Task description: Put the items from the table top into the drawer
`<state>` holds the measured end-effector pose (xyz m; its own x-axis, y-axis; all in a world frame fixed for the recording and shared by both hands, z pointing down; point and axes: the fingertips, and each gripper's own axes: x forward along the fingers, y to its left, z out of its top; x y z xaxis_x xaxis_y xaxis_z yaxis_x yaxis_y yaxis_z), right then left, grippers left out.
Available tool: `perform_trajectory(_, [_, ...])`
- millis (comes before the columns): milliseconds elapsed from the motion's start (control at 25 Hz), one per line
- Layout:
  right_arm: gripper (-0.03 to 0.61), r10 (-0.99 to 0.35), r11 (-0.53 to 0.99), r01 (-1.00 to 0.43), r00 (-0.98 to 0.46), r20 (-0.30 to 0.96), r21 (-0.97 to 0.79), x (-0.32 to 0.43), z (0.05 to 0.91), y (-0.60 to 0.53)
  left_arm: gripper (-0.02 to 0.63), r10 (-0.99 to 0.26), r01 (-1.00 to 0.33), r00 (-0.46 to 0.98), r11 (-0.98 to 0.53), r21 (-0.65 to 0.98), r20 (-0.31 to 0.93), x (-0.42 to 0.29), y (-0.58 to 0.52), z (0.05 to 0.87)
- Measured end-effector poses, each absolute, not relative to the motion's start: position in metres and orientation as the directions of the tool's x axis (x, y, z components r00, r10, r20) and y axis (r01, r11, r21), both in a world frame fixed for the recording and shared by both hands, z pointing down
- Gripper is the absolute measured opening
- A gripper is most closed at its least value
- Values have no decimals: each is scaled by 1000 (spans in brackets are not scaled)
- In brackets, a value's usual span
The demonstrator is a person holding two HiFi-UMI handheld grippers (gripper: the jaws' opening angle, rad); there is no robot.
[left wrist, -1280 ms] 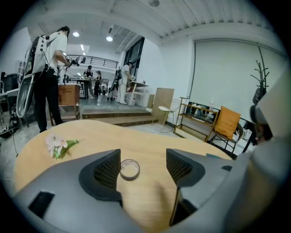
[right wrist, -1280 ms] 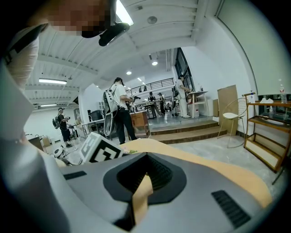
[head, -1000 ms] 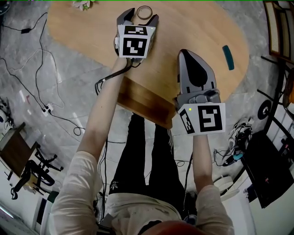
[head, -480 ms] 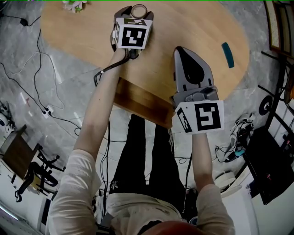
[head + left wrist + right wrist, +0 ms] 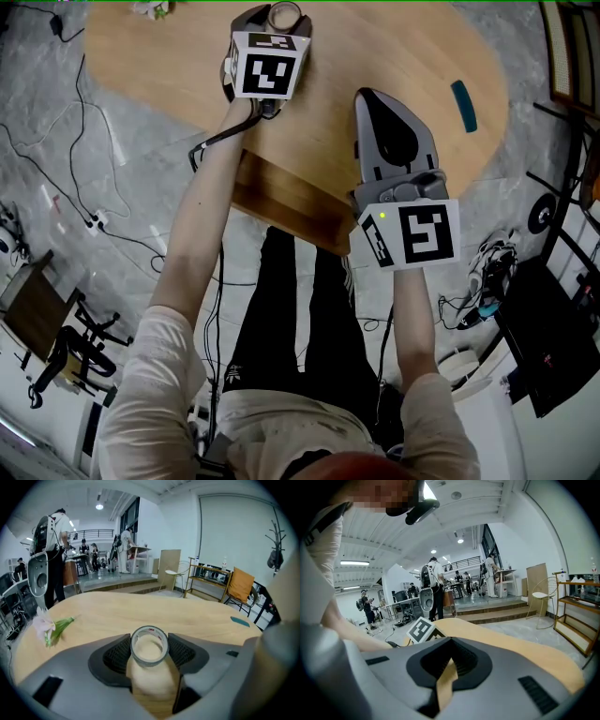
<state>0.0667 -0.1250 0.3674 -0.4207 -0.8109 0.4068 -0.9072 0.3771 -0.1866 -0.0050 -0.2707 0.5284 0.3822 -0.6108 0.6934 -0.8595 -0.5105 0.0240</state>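
Note:
A grey tape roll [image 5: 149, 645] stands on the wooden table [image 5: 375, 47] near its far edge. My left gripper [image 5: 149, 639] reaches over it. Its jaws have just been closing, and both ribbed pads [image 5: 117, 654] now touch the roll's sides. The head view shows the same roll [image 5: 284, 16] between the left gripper's tips [image 5: 279, 13]. My right gripper [image 5: 368, 94] hovers low over the table's near half, shut with nothing in it; only a thin slit of wood shows between its jaws in the right gripper view [image 5: 451, 644]. A wooden drawer front [image 5: 291, 202] hangs under the table's near edge.
A teal flat item [image 5: 462, 105] lies at the table's right side, also seen from the left gripper [image 5: 243, 621]. A pink flower with a green stem [image 5: 51, 627] lies at the far left. Cables run over the floor to the left. People and furniture stand beyond the table.
The left gripper has pushed forward so the tape roll sits deeper between its jaws, and the jaws have narrowed onto it. The right gripper has stayed put.

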Motion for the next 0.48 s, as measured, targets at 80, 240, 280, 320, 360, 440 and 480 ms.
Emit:
perform_trajectory(80, [5, -811, 383, -906, -424, 403, -182, 68, 362, -121, 261, -655, -861, 397, -509, 12, 643, 0, -262, 495])
perform_trajectory(240, [5, -818, 390, -906, -423, 390, -164, 65, 343, -110, 261, -757, -886, 409, -464, 21, 509, -2, -226, 410])
perform_trajectory(280, [5, -820, 394, -906, -423, 386, -155, 63, 338, -107, 261, -779, -894, 404, -447, 26, 480, -6, -214, 388])
perform_trajectory(320, [5, -822, 399, -905, -423, 382, -145, 62, 332, -104, 261, -798, -902, 396, -431, 29, 454, -11, -200, 369])
perform_trajectory(360, [5, -823, 406, -904, -425, 378, -134, 60, 326, -100, 261, -814, -909, 387, -416, 30, 433, -16, -186, 351])
perform_trajectory(440, [5, -821, 420, -900, -432, 373, -118, 58, 316, -90, 261, -840, -921, 367, -389, 28, 401, -24, -157, 322])
perform_trajectory(480, [5, -820, 426, -897, -437, 370, -115, 56, 312, -86, 261, -852, -925, 358, -378, 25, 381, -27, -145, 310])
